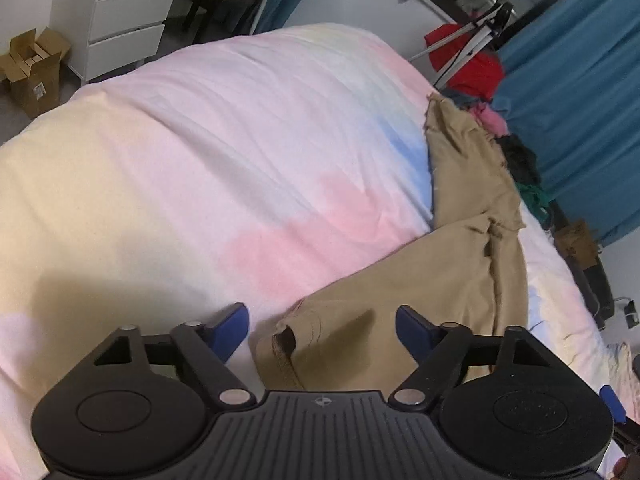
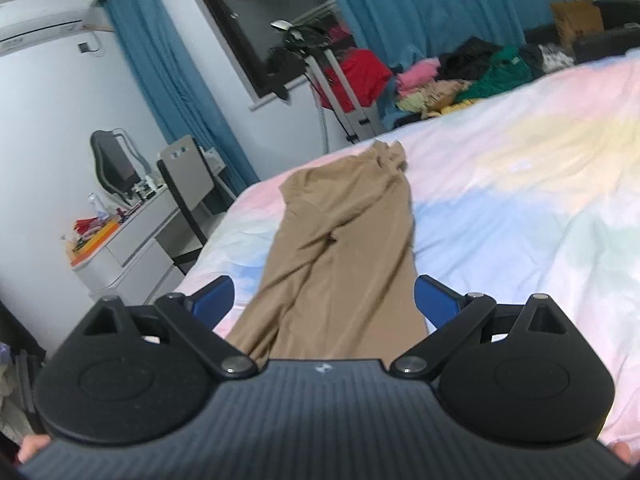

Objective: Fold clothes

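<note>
Right now my left gripper (image 1: 322,322) and right gripper (image 2: 324,300) both gape over the tan garment (image 2: 340,248) lying along the bedspread (image 1: 200,152), pinching nothing; closing too deep, I'd likely snag the bedspread with it

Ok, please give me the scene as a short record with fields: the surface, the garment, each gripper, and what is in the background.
surface: bed cover, pastel pink, yellow and blue
garment: tan garment, laid out long on the bed, creased, not yet folded
left gripper: open, over the near end of the garment, pads not pressing on it
right gripper: open, garment lies between its fingers, not gripped
background: pile of clothes past the bed, blue curtains, white drawers
</note>
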`<state>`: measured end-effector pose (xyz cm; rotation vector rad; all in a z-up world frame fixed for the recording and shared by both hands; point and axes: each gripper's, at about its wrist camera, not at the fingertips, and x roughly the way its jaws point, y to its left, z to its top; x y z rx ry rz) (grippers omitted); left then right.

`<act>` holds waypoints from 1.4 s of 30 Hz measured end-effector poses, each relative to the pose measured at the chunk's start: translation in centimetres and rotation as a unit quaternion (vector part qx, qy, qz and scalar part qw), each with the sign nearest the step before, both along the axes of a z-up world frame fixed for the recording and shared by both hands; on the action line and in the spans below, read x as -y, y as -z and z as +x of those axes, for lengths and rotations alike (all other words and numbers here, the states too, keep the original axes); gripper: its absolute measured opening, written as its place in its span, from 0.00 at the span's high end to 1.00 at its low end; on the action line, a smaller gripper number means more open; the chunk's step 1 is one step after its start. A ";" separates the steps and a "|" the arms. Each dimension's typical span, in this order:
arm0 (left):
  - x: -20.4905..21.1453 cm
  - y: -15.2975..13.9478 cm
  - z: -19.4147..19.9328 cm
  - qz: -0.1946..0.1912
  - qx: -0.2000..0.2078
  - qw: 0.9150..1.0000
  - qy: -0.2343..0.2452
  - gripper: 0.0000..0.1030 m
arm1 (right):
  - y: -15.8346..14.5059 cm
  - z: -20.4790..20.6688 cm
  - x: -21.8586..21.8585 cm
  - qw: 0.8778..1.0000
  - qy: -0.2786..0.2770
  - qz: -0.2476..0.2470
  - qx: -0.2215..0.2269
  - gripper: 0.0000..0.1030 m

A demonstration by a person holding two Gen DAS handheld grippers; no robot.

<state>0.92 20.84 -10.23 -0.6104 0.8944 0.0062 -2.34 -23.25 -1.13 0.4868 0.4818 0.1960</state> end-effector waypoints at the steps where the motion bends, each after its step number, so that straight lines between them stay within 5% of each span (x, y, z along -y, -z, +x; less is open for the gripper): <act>1: 0.1 -0.1 -0.1 0.007 -0.001 1.000 0.001 0.28 | 0.1 0.1 0.2 1.000 0.002 0.006 -0.005 0.05; 5: 1.1 -0.1 -0.6 0.041 -0.004 0.999 0.005 0.39 | 0.6 0.5 0.6 0.999 0.006 0.024 -0.020 0.05; 10: 2.4 -0.8 -0.5 0.104 -0.005 0.994 0.012 0.65 | 0.8 0.6 0.8 0.999 0.004 0.030 -0.026 0.05; 13: 3.5 -1.3 -0.7 0.134 0.011 0.990 0.031 0.89 | 0.8 0.6 1.2 0.999 0.008 0.036 -0.028 0.05; 17: 5.6 -3.1 -2.1 0.181 0.060 0.980 0.061 0.95 | 1.0 0.6 1.7 0.998 0.015 0.050 -0.033 0.05; 22: 9.4 -6.3 -6.3 0.255 0.158 0.947 0.115 0.96 | 1.4 0.7 2.6 0.996 0.025 0.071 -0.044 0.05; 26: 13.6 -8.3 -10.2 0.304 0.234 0.903 0.191 0.96 | 1.6 0.8 3.3 0.995 0.034 0.084 -0.050 0.05; 29: 16.5 -8.9 -12.4 0.296 0.288 0.870 0.269 0.96 | 1.6 0.9 3.7 0.994 0.029 0.097 -0.051 0.05; 32: 19.1 -7.8 -12.6 0.287 0.281 0.852 0.336 0.96 | 1.3 0.7 3.8 0.994 0.027 0.093 -0.044 0.05; 37: 21.9 -4.1 -10.1 0.271 0.180 0.848 0.418 0.95 | 1.3 0.6 4.4 0.994 0.032 0.093 -0.047 0.05; 40: 21.3 -2.9 -8.4 0.194 0.109 0.866 0.448 0.79 | 1.5 0.8 4.7 0.994 0.023 0.091 -0.060 0.05; 42: 19.7 -3.2 -7.7 0.148 0.100 0.880 0.439 0.68 | 1.6 1.0 4.7 0.993 0.005 0.094 -0.067 0.05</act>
